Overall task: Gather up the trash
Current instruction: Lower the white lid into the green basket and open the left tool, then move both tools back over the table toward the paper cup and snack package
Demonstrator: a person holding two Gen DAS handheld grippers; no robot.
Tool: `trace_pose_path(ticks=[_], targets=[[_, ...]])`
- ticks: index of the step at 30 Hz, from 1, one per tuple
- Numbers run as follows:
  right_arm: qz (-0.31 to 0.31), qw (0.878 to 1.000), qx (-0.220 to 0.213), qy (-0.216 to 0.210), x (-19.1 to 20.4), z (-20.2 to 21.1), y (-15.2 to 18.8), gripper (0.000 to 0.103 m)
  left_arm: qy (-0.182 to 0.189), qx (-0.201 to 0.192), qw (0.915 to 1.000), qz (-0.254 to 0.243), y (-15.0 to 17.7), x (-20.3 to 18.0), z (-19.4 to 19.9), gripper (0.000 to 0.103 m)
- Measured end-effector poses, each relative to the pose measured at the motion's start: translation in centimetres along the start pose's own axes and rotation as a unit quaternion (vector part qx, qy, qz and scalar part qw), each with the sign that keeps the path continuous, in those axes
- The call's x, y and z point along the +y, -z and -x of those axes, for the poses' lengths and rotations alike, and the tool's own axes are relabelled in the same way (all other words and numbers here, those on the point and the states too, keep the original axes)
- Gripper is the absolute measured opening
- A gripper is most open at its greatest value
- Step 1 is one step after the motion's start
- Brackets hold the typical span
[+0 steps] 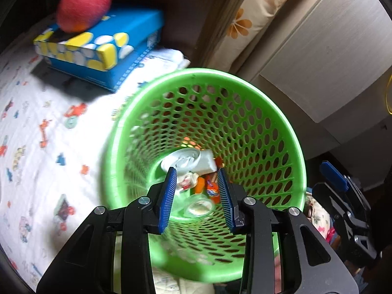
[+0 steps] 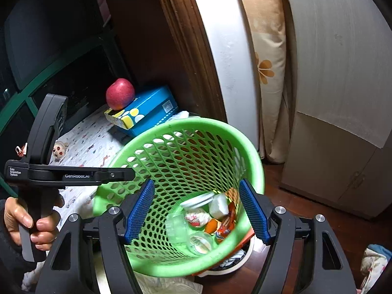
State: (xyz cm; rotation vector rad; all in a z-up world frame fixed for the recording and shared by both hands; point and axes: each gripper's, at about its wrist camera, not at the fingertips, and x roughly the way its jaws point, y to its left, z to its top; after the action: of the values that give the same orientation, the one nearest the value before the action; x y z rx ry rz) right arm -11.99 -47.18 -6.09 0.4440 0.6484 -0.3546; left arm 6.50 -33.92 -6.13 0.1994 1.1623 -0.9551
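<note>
Behind the green mesh basket [image 1: 276, 112] a red apple [image 1: 84, 3] sits on a blue tissue box [image 1: 137, 39] on the cartoon-print bedsheet [image 1: 36, 127], with a floral pillow [image 1: 242, 24] squeezed next to a pale cabinet [image 1: 318, 49]. Down in the basket's bottom there's the trash: crumpled white paper [image 1: 183, 160], an orange wrapper [image 1: 212, 191] and a clear plastic cup [image 1: 198, 207]. The left gripper [image 1: 196, 174] hangs over the opening, jaws partly apart and holding nothing, while the right gripper [image 2: 197, 186] is spread wider above the basket, also empty.
</note>
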Motion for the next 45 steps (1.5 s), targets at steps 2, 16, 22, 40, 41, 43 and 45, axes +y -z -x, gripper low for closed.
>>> trace_pose_path(ticks=[2, 16, 22, 40, 41, 43, 45], targets=[[0.007, 1.0, -0.003, -0.008, 1.1, 0.0, -0.3, 0.072, -0.016, -0.011, 0.9998, 0.01, 0.7, 1.4, 1.5, 0.041], [0.072, 0.995, 0.013, -0.074, 11.0, -2.7, -1.2, 0.077, -0.095, -0.072, 0.9889, 0.089, 5.6, 12.4, 8.7, 0.053], [0.099, 0.989, 0.03, -0.108, 15.7, -4.6, -1.3, 0.078, -0.133, -0.094, 0.9765, 0.141, 8.1, 18.2, 11.6, 0.058], [0.187, 0.963, 0.084, -0.177, 27.9, -9.9, -0.3, 0.078, -0.278, -0.111, 0.9226, 0.243, 14.5, 35.8, 20.5, 0.074], [0.19, 0.962, 0.086, -0.178, 28.2, -10.0, -0.3, 0.078, -0.288, -0.106, 0.9194, 0.245, 14.8, 36.9, 20.8, 0.076], [0.2, 0.958, 0.089, -0.183, 29.3, -10.5, -0.3, 0.079, -0.289, -0.097, 0.9196, 0.248, 15.2, 38.5, 21.1, 0.079], [0.208, 0.955, 0.095, -0.191, 30.6, -11.2, -0.3, 0.081, -0.295, -0.087, 0.919, 0.247, 15.7, 40.3, 21.2, 0.081]])
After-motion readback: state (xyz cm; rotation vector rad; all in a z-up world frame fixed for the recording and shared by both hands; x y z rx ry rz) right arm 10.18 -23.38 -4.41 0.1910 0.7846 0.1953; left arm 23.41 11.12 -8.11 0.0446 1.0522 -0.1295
